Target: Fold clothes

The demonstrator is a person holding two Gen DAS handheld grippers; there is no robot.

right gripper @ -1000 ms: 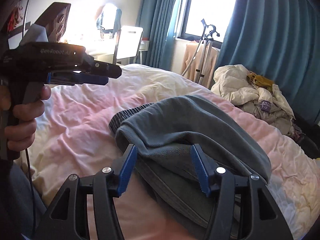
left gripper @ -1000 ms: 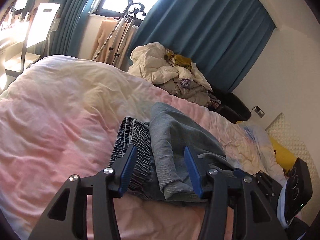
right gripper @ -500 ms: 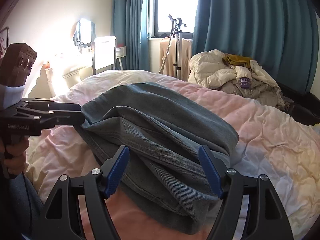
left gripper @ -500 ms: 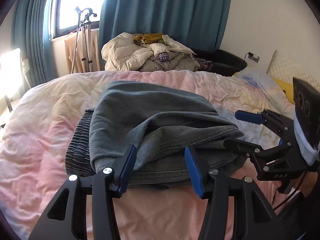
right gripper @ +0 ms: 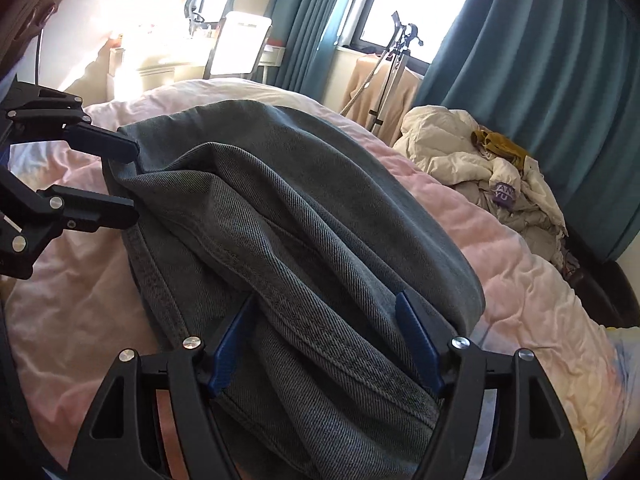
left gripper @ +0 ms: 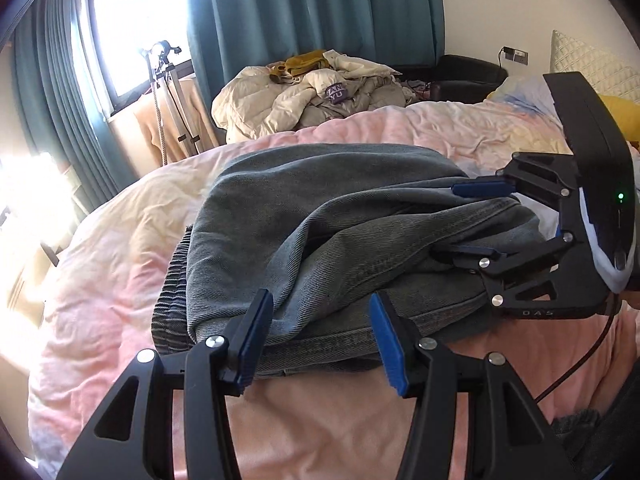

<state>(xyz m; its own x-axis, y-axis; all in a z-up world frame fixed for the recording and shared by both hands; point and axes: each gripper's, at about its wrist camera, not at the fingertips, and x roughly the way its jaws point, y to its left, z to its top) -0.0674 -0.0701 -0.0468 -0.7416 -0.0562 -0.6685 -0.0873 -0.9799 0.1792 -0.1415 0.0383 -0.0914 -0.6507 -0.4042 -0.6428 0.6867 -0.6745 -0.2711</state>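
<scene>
left gripper (left gripper: 320, 334): jaws wide apart, straddling the near edge of the folded bundle; fabric lies between the pads, no clamp visible.
right gripper (right gripper: 326, 340): jaws wide, pushed into the bundle's end with denim bunched between them; not pinching.
jeans (left gripper: 328, 216): grey-blue denim, doubled into a thick stack on the pink duvet (left gripper: 120, 264); ribbed waistband (left gripper: 172, 292) sticks out at the left end.
step: judgement – bundle looks folded; grippers either about to close for another fold or lift, or just let go.
next move: unsettled; any lift needs both sides gripped through all layers.
far: pile of clothes (left gripper: 308, 92) beyond the bed, teal curtains (left gripper: 312, 12) behind.
</scene>
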